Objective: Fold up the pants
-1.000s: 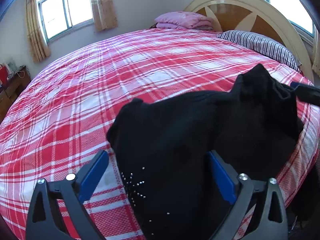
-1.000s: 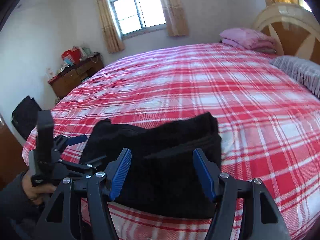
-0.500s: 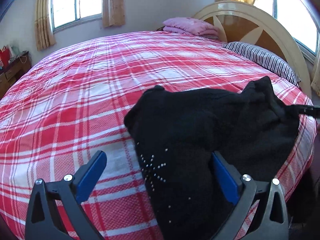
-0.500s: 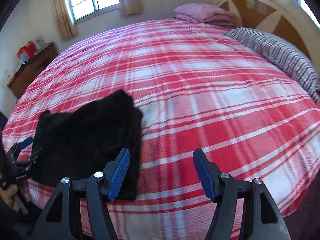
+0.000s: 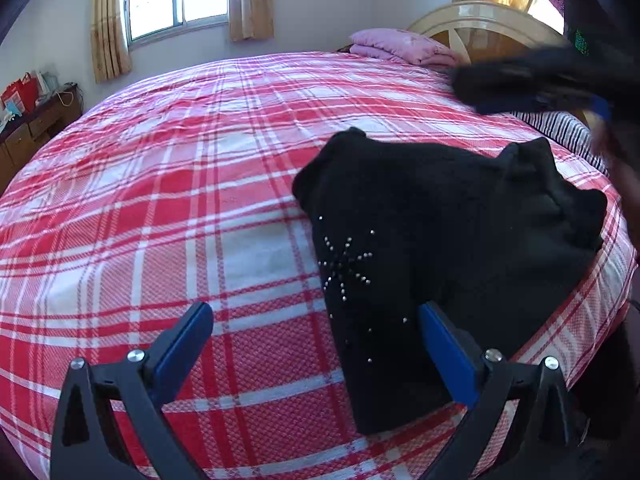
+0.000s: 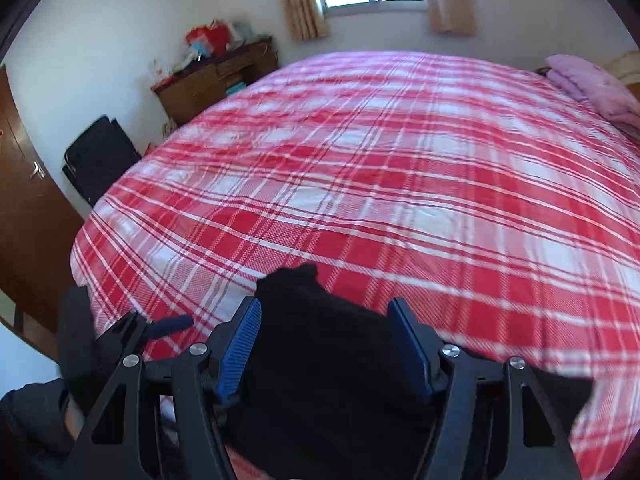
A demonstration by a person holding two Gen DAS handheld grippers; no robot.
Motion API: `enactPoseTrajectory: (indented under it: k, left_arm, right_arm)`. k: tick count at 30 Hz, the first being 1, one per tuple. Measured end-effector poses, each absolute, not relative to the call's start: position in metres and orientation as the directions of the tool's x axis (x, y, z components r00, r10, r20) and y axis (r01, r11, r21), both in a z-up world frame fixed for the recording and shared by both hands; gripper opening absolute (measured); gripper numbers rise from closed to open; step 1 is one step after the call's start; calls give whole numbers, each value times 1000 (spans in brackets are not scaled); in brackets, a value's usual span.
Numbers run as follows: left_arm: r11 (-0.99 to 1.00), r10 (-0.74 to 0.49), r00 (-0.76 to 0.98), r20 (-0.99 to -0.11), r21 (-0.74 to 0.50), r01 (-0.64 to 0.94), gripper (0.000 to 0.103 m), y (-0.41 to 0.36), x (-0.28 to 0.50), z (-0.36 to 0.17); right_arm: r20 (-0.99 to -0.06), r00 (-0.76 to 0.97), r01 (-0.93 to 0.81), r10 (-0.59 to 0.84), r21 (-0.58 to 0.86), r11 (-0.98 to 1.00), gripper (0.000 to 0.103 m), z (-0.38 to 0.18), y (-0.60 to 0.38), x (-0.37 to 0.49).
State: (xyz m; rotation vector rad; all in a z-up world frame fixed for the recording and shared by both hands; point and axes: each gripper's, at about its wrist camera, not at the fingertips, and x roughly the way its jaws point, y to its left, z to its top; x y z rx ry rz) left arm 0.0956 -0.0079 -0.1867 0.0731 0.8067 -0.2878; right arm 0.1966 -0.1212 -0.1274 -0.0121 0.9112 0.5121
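Black pants (image 5: pixel 440 220), folded into a thick stack with a star of small studs (image 5: pixel 346 264), lie on the red plaid bed cover (image 5: pixel 160 200) near its right edge. My left gripper (image 5: pixel 316 336) is open; its right finger hovers over the stack's near end and its left finger over bare cover. A dark blur at the top right is my right gripper (image 5: pixel 520 84), passing above the pants. In the right wrist view my right gripper (image 6: pixel 324 344) is open above the pants (image 6: pixel 320 380), pads apart from the cloth. My left gripper (image 6: pixel 160 326) shows at the lower left, held by a hand.
A folded pink blanket (image 5: pixel 400 46) and a striped pillow (image 5: pixel 560 132) lie by the headboard (image 5: pixel 480 24). Past the bed's far corner stand a cluttered wooden dresser (image 6: pixel 216 76), a black chair (image 6: pixel 100 156) and a brown door (image 6: pixel 24 200). The plaid cover (image 6: pixel 400 160) stretches wide beyond the pants.
My right gripper swung from the bare cover beside the pants to above them, now facing the dresser. My left gripper drifted left, so the pants sit further right in its view.
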Motion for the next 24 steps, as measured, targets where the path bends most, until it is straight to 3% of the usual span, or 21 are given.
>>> enactPoseTrajectory:
  k: [3,4,5,6,7,13,17,18,19,21,24]
  left_arm:
    - [954,-243,642,-727,-59,294,103,-6,94,-192]
    - [953,-249,640,-727,-67,295,103,-5,94,-193]
    - [952,-256,637,-727,-76,296,103,-4,94,-194]
    - [950,-263,632,-729,-83,300,103,-3,94,-194]
    - [950,-266,631,-729,-87,301,103,-2,94,-194]
    - [964,-198,668,-718,-19,265,103,-1,90,-190]
    - [969,-163,672,-723,9,246,103,1,92,-192]
    - [970,-168,670,-723,-1,243,103,2,92,-192]
    - [970,-170,671,-722,-3,243,103,3,93,-191]
    - [969,-167,677,-717,7,246,103,2,93,-190]
    - [971,-164,685,-709,6,238,103,5,93,-184]
  right_arm:
    - [-802,381,-452,460,272,849,66,-150,-102,229]
    - [-822,332,-460,464,289,840,61,-160,-95,237]
    - [-842,283,-469,459,296,832,51,-167,-88,241]
    - [-860,248,-481,445,290,828,25,-174,-80,242]
    - [-874,222,-503,432,277,819,17,-178,-73,242]
    - [-842,290,-544,455,246,802,11,-156,-47,237]
    - [-892,260,-548,369,178,818,12,-189,-31,251]
    - [-884,272,-543,380,185,819,20,-192,-35,251]
    - [-871,284,-533,400,204,821,41,-191,-42,251]
    - [-857,327,-460,398,224,859,67,-183,-69,248]
    - [-784,427,-402,449,280,872,67,-152,-126,226]
